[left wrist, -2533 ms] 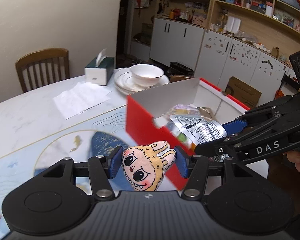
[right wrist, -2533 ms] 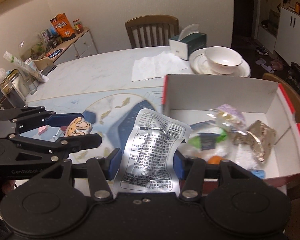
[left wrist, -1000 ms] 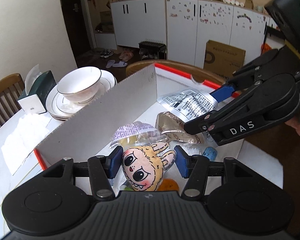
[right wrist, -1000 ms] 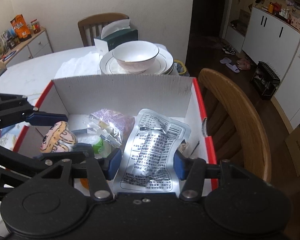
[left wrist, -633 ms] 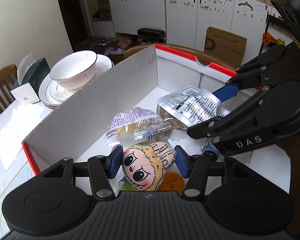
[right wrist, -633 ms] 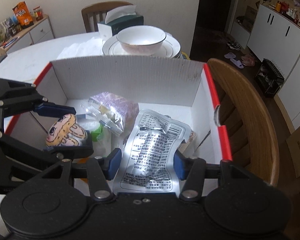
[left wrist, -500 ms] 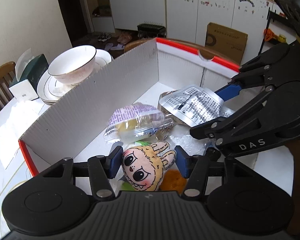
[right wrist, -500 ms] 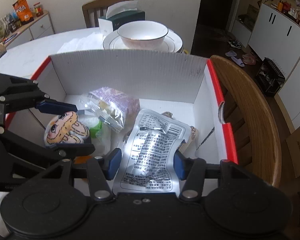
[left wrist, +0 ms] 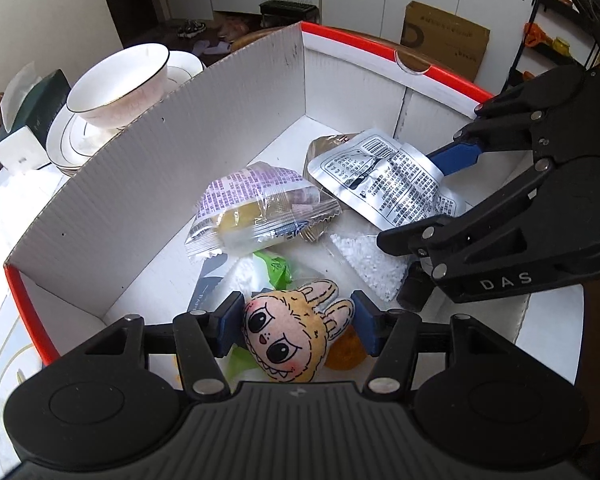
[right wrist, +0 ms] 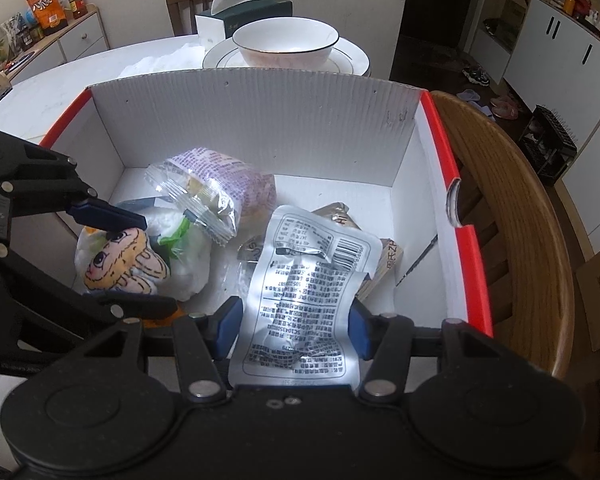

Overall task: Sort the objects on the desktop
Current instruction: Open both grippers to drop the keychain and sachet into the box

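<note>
A cardboard box [left wrist: 380, 46], red outside and white inside [right wrist: 444, 152], holds several snack packs. My left gripper [left wrist: 298, 320] reaches down into its near left part with a yellow cartoon-face plush [left wrist: 292, 340] between its blue pads. The pads still touch the plush while the jaws are opening. My right gripper [right wrist: 296, 320] is low in the right part of the box around a silver printed pouch [right wrist: 300, 280]. Its jaws are opening too, with the pads still at the pouch's edges. The pouch's far end lies over a brown packet [right wrist: 384, 260].
Inside the box lie a purple-printed clear pack [left wrist: 252, 204], a bag of white pellets [left wrist: 368, 264] and an orange item [left wrist: 344, 354]. Behind the box stand a white bowl on plates [right wrist: 286, 40] and a tissue box [right wrist: 244, 12]. A wooden chair back [right wrist: 512, 220] curves along the right.
Both grippers have sunk from above the box's rim down into it, carrying the plush and the pouch. The pouch now reaches further out over the brown packet.
</note>
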